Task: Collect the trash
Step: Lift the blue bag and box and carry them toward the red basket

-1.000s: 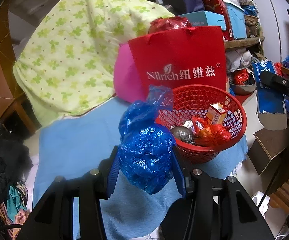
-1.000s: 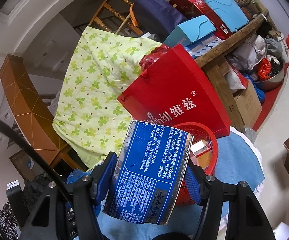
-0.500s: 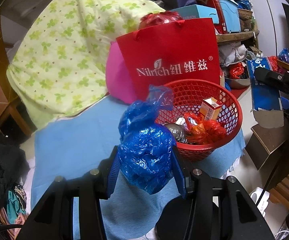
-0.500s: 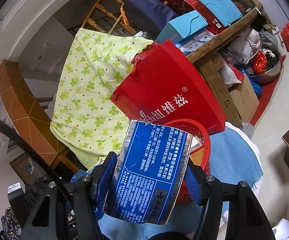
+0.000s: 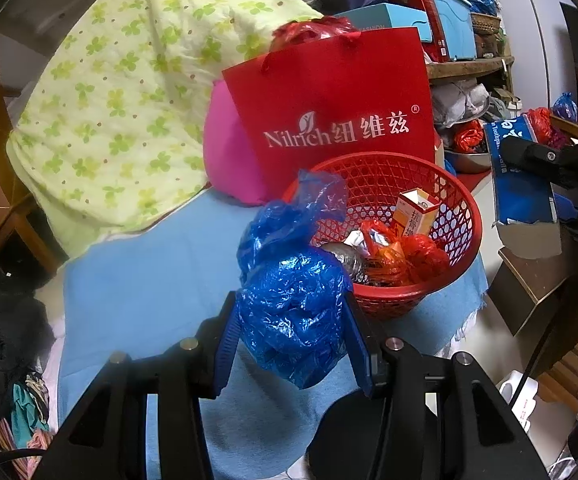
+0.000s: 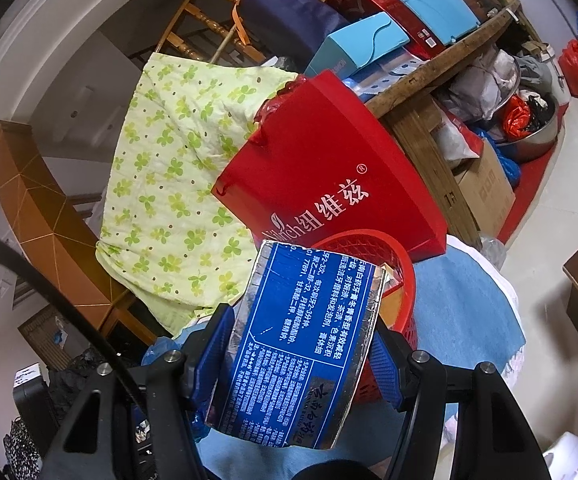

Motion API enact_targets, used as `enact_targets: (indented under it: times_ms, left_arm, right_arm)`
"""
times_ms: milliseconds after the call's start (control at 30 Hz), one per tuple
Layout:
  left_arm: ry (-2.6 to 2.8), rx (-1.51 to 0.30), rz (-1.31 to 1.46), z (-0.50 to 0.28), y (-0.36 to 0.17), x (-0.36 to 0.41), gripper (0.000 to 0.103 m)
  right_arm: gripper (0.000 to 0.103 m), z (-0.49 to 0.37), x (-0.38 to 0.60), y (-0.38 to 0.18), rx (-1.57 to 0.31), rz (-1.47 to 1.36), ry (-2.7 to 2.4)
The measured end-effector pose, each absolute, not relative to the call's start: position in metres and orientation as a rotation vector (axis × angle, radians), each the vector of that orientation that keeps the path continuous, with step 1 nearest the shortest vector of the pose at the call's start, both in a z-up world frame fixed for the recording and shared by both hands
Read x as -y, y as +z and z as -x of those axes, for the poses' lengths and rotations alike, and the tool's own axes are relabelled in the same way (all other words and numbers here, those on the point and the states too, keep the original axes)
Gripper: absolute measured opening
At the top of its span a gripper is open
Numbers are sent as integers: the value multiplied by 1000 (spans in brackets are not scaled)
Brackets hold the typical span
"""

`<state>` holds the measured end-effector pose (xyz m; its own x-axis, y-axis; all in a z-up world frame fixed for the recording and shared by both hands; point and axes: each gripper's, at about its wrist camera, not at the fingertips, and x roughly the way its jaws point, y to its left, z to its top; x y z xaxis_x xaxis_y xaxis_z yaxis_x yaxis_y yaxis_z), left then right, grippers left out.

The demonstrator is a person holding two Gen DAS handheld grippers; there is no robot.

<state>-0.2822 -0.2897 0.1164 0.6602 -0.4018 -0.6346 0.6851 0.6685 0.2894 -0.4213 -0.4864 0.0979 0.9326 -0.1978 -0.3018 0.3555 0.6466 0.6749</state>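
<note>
Left gripper (image 5: 291, 344) jaws clamp crumpled blue plastic bag (image 5: 293, 300) near red basket (image 5: 461, 208); right gripper (image 6: 297, 354) jaws clamp flattened blue carton (image 6: 305, 340) near basket's right.

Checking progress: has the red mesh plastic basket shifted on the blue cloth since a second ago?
No. The red mesh plastic basket still sits against the red paper bag; only the view drifted.

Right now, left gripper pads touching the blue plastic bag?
Touching. Left wrist view: both blue pads of the left gripper press the sides of the crumpled blue plastic bag, no gap.
</note>
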Motion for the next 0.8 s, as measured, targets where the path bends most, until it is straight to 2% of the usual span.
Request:
enact_targets:
  times_ms: [800]
  left_arm:
    - [-666, -623, -543, 273, 95, 292, 50]
  right_arm:
    - [67, 411, 491, 85, -247, -820, -330]
